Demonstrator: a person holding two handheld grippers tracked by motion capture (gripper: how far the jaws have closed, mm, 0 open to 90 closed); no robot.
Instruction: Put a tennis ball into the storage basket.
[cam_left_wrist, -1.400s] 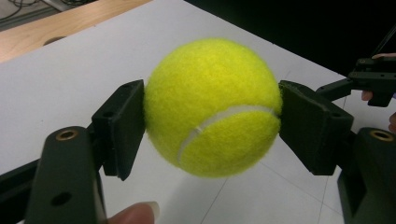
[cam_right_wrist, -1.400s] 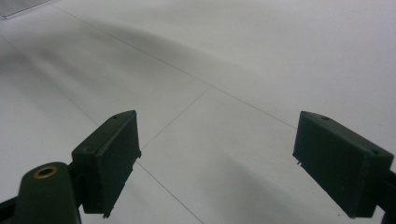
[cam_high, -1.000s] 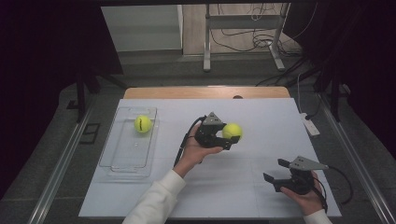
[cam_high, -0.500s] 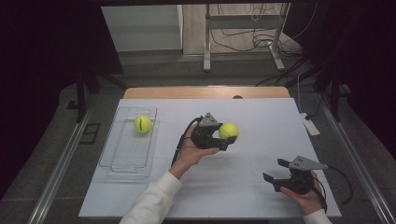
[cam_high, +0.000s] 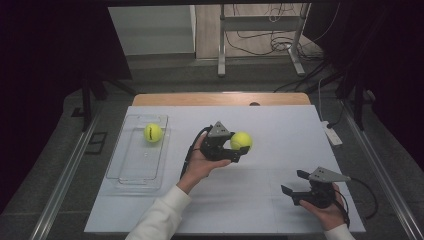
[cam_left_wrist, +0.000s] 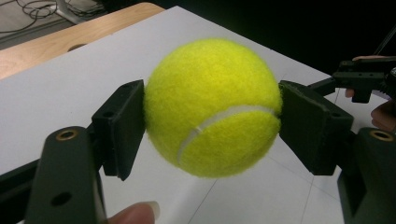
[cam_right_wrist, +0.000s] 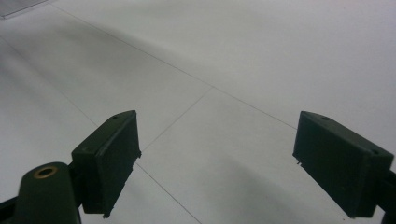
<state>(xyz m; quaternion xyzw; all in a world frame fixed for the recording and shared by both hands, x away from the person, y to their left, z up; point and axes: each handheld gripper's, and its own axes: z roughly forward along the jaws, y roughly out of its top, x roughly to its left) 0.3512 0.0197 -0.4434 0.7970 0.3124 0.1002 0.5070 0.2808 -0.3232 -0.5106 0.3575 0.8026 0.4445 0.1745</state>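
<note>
Left gripper is up off the white table, near its middle, and its 2 jaws are pinching a tennis ball — clean grip, a pad pressed on each side. The left gripper view confirms it: the ball sits squarely between the black pads, white seam curving across the front, table visible beneath it. The ball hides the inner faces of both pads, and a fingertip is cut off at the bottom edge of that view. Over in its far right corner, the other gripper and a bit of hand peek in, mostly cropped.

Right gripper waits low at the near right of the table, jaws spread wide, nothing between them. Its own view shows the 2 pads apart over bare white tabletop with faint seam lines.

At the left, a clear tray holds a second tennis ball at its far end. The tray's see-through walls are hard to trace against the table. The room around the table is dark, detail there mostly lost. The right hand is cut off by the bottom edge.
</note>
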